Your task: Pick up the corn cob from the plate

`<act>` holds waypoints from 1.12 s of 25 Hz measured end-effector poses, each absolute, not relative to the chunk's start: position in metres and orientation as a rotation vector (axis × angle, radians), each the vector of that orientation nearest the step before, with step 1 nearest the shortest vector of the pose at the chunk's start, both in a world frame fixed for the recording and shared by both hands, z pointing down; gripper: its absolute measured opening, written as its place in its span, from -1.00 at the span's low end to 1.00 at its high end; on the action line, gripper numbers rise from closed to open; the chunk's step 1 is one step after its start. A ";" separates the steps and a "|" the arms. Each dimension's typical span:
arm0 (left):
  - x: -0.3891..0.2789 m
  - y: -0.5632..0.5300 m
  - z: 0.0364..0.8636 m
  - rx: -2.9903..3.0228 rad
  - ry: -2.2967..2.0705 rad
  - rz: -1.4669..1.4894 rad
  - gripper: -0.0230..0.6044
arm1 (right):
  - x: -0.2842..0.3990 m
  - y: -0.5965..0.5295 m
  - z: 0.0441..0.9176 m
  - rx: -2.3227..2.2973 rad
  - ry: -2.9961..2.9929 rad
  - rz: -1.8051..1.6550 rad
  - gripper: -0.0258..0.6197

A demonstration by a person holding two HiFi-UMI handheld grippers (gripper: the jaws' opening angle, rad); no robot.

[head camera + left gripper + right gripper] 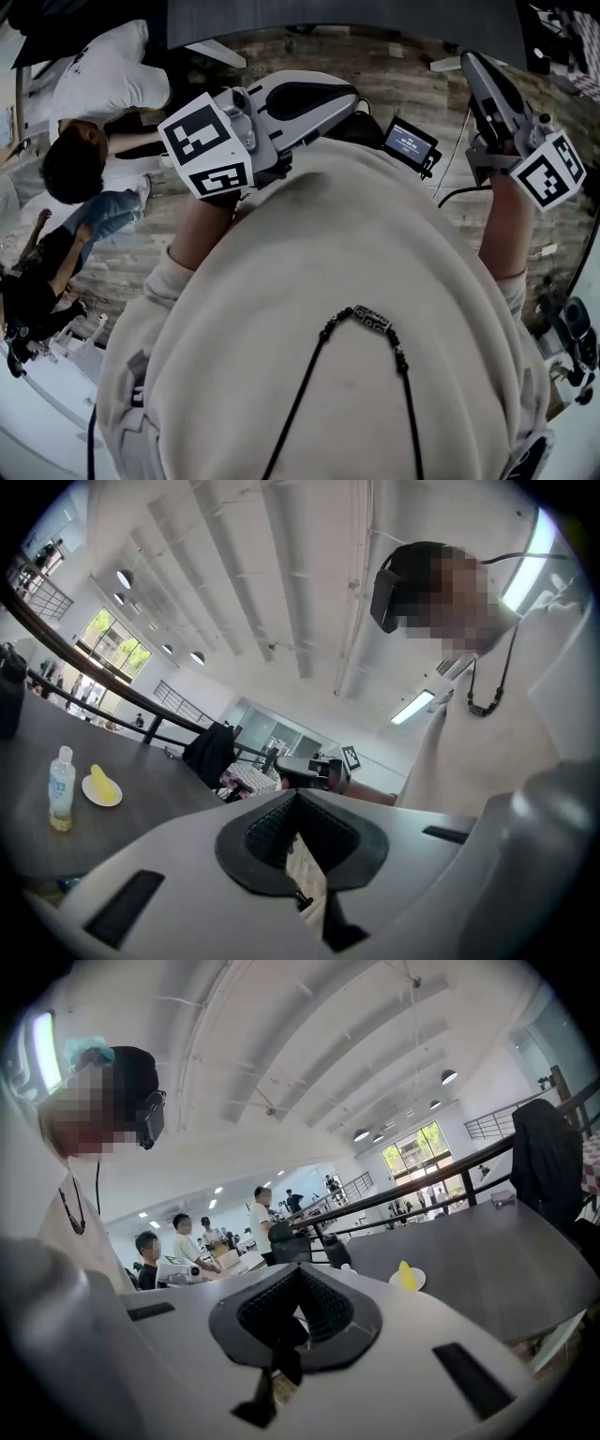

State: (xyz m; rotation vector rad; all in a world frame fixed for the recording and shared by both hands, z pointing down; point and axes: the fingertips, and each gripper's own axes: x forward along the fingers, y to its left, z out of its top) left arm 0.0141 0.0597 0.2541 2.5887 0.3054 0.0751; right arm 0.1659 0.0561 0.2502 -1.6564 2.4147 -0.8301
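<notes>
The yellow corn cob [103, 783] lies on a small white plate [89, 794] on a dark table, far off at the left of the left gripper view. In the right gripper view the corn cob [405, 1275] and plate [419, 1282] sit right of the jaws, well beyond them. Both grippers are held up in front of the person's chest, away from the table. My left gripper [298, 795] is shut with nothing between its pads. My right gripper [300, 1269] is also shut and empty. The head view shows the left gripper [349, 101] and right gripper [474, 64], but neither corn nor plate.
A clear plastic bottle [61, 787] stands just left of the plate. The dark table [487, 1260] runs along a black railing [441, 1185]. A chair draped with a black jacket [544, 1162] stands at its far end. Several people stand and sit in the background [262, 1227].
</notes>
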 end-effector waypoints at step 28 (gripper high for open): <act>0.025 0.077 0.255 2.531 -0.051 0.216 -0.92 | 0.189 0.062 0.293 -1.404 2.385 -0.985 -0.87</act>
